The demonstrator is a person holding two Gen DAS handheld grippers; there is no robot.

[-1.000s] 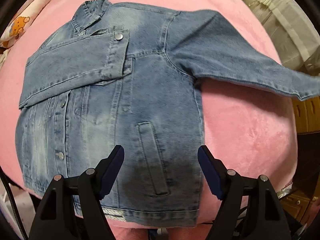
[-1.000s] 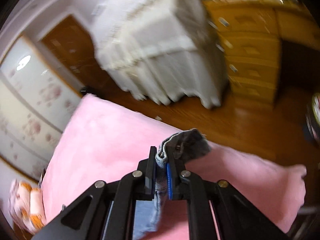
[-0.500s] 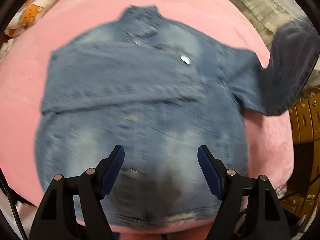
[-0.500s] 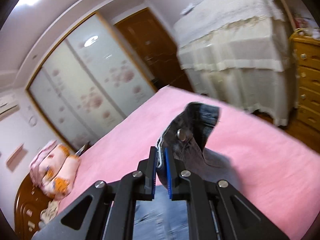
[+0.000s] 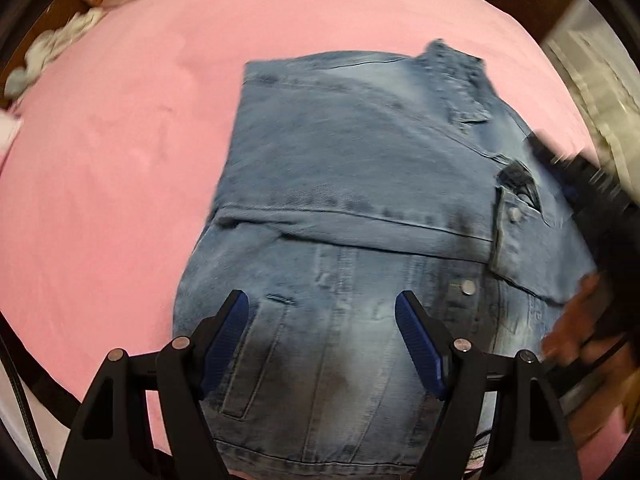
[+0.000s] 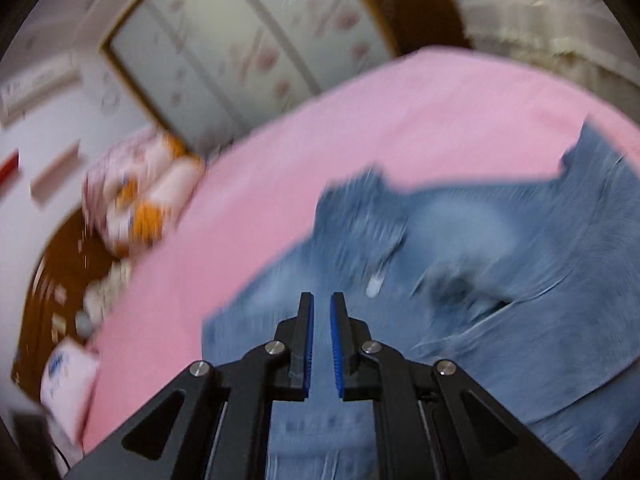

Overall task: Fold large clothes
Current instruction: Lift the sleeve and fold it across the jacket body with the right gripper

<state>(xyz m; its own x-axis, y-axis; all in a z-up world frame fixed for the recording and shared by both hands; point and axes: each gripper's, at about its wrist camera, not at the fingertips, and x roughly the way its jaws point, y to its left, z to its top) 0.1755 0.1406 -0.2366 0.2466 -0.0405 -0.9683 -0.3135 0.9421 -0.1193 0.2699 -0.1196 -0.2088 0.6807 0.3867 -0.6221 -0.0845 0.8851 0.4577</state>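
Note:
A blue denim jacket (image 5: 360, 152) lies front up on the pink bed (image 5: 120, 160), both sleeves folded across its chest. The upper sleeve (image 5: 360, 220) ends in a buttoned cuff (image 5: 516, 216) at the right. My left gripper (image 5: 320, 300) hangs open above the jacket's lower front, near a pocket, holding nothing. In the left wrist view my right gripper (image 5: 580, 188) is a dark blur beside the cuff, with a hand (image 5: 572, 320) below it. In its own view the right gripper (image 6: 321, 298) is shut over the blurred jacket (image 6: 520, 280), with no cloth showing between the pads.
A flowered pink and orange quilt (image 6: 136, 200) lies at the head of the bed (image 6: 320, 120). Behind it stands a wardrobe with floral sliding doors (image 6: 240, 60). Furniture under a white lace cover (image 6: 560, 20) stands by the bed's far side.
The right gripper swung the outstretched sleeve up and over, and it now lies across the jacket's chest. The cuff is no longer between its pads. The left gripper slid sideways, still open.

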